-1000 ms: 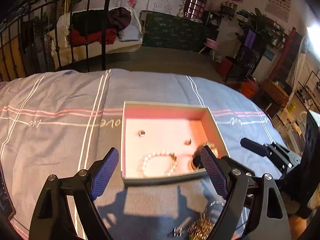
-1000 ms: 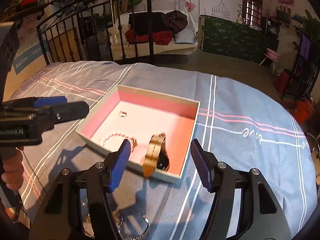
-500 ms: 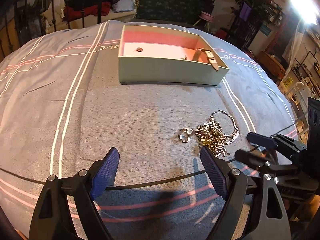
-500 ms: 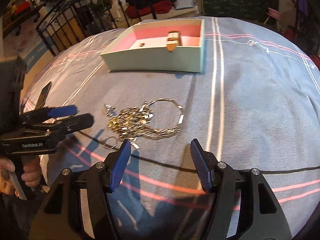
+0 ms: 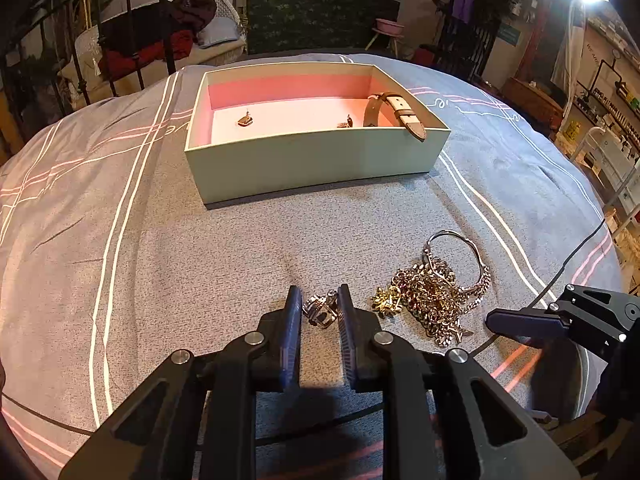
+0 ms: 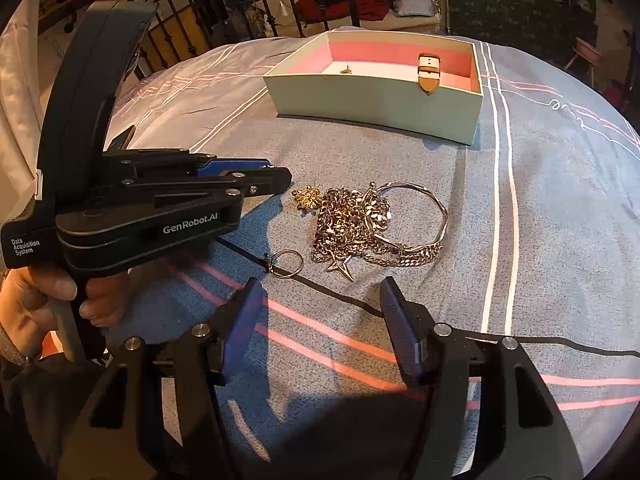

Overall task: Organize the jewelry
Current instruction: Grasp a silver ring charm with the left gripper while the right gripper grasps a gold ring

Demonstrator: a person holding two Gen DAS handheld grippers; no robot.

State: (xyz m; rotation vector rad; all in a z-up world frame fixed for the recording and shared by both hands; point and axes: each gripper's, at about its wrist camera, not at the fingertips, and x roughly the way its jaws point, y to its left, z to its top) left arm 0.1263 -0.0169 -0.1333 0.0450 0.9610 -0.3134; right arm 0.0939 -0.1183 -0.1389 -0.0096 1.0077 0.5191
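A pale box with a pink lining [image 5: 312, 160] [image 6: 376, 96] stands on the grey bedspread. It holds a brown watch strap [image 5: 400, 110] [image 6: 427, 72] and two small earrings [image 5: 245, 121]. My left gripper [image 5: 318, 308] is shut on a small silver ring piece [image 5: 320, 310] lying on the cloth. A tangle of gold chains with a bangle [image 5: 436, 288] [image 6: 360, 224] lies to its right. My right gripper [image 6: 322, 316] is open and empty, just short of the chains and a silver hoop [image 6: 286, 264].
The left gripper's body [image 6: 132, 208] and the hand holding it fill the left of the right wrist view. The right gripper's finger [image 5: 532, 324] shows at the right edge of the left wrist view. An iron bed frame [image 5: 132, 32] stands behind.
Both grippers pulled back from the box toward the loose jewelry. The left gripper came down on the silver ring piece and closed on it. The right gripper stayed open.
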